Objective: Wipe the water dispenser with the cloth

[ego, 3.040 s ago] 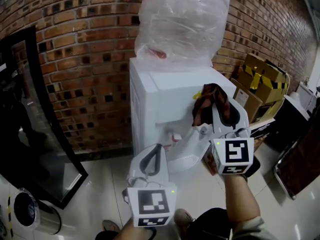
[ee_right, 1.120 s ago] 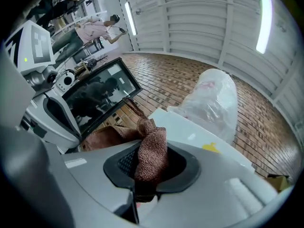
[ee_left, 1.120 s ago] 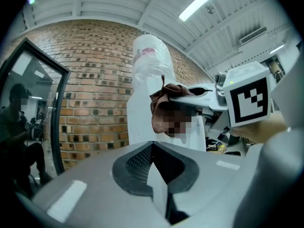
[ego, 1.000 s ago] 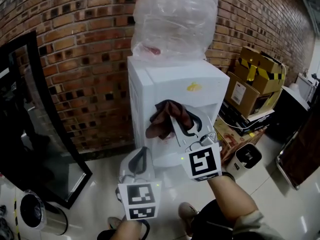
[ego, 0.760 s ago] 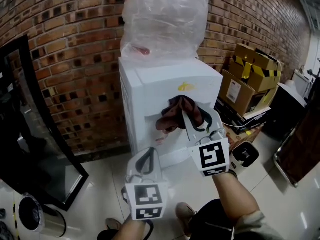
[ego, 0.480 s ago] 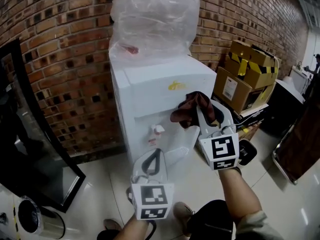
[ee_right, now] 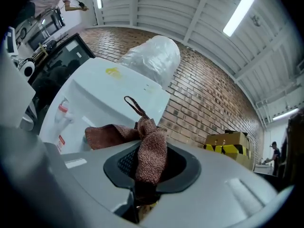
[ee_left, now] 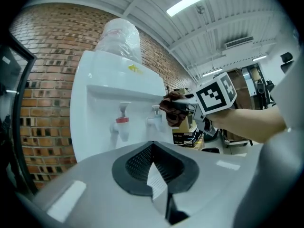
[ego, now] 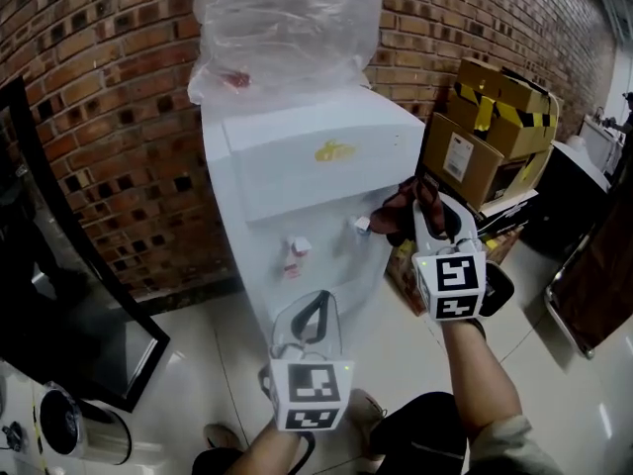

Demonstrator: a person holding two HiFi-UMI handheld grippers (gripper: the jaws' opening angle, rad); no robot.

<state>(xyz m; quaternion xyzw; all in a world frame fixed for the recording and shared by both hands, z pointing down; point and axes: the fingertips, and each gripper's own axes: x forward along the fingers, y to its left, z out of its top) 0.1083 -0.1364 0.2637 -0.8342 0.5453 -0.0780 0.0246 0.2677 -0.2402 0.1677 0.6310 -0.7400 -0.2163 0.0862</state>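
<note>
The white water dispenser [ego: 297, 156] stands against the brick wall, its bottle [ego: 282, 28] wrapped in clear plastic. A red tap [ego: 295, 252] and a second tap [ego: 361, 226] stick out of its front recess. My right gripper [ego: 427, 206] is shut on a brown cloth [ego: 398, 214], which hangs at the dispenser's right front edge beside the second tap. In the right gripper view the cloth [ee_right: 149, 153] drapes over the jaws. My left gripper [ego: 309, 315] hangs low in front of the dispenser, jaws together with nothing in them. From the left gripper view, the cloth [ee_left: 171, 110] is next to the right tap [ee_left: 154, 120].
Cardboard boxes [ego: 495, 127] with yellow-black tape are stacked right of the dispenser. A dark glass panel [ego: 59, 295] leans at the left, with a small bin [ego: 74, 433] below it. A dark cabinet [ego: 603, 285] stands at the far right. The floor is pale tile.
My right gripper has carried the cloth from the middle of the dispenser's front recess over to its right edge. The left gripper has shifted right and slightly lower.
</note>
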